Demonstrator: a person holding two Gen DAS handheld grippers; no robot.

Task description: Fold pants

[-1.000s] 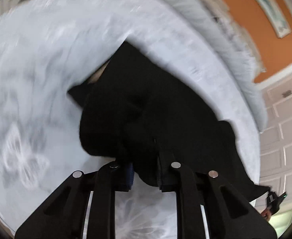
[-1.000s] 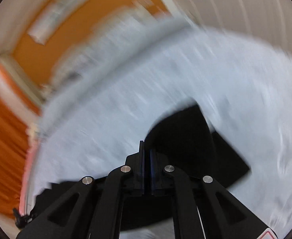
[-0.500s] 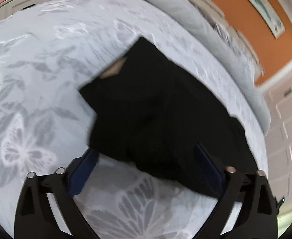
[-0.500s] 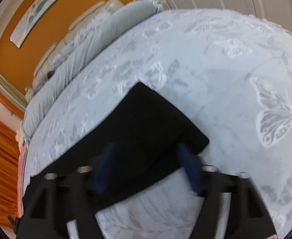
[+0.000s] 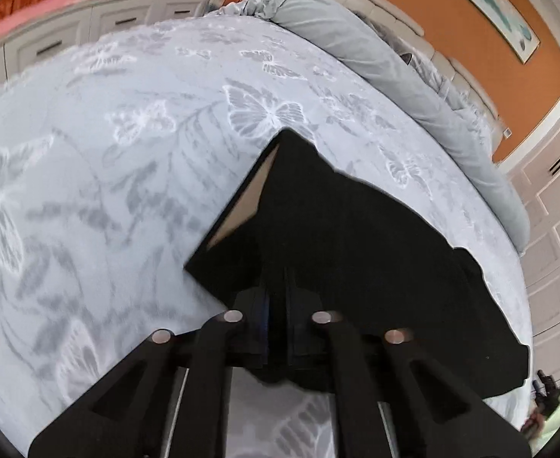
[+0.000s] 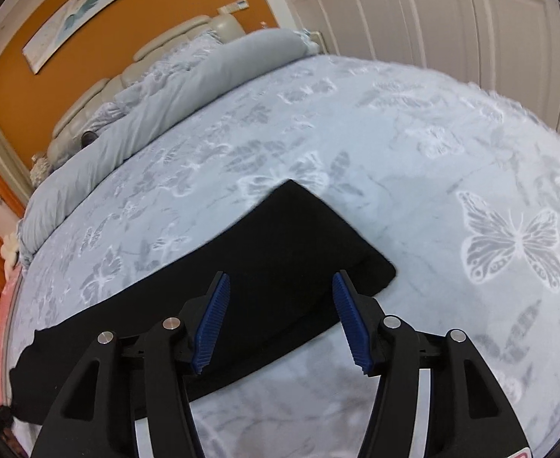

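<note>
Black pants (image 5: 356,236) lie on a bed with a pale blue butterfly-print cover (image 5: 127,152). In the left wrist view the waist end shows a tan inner lining (image 5: 255,198), and my left gripper (image 5: 276,305) is shut on the near edge of the pants. In the right wrist view the pants (image 6: 272,244) lie flat with a folded end at the right. My right gripper (image 6: 280,297) is open and empty just above the pants' near edge, its blue pads (image 6: 211,320) either side of the cloth.
A grey rolled duvet (image 6: 157,103) and headboard lie along the far side of the bed. White panelled closet doors (image 6: 451,11) stand to the right. An orange wall (image 5: 451,30) and a pink-topped drawer unit (image 5: 89,19) border the bed.
My left gripper opened half a second ago and has now shut on the pants' near edge. My right gripper let go of the pants and stays open over them.
</note>
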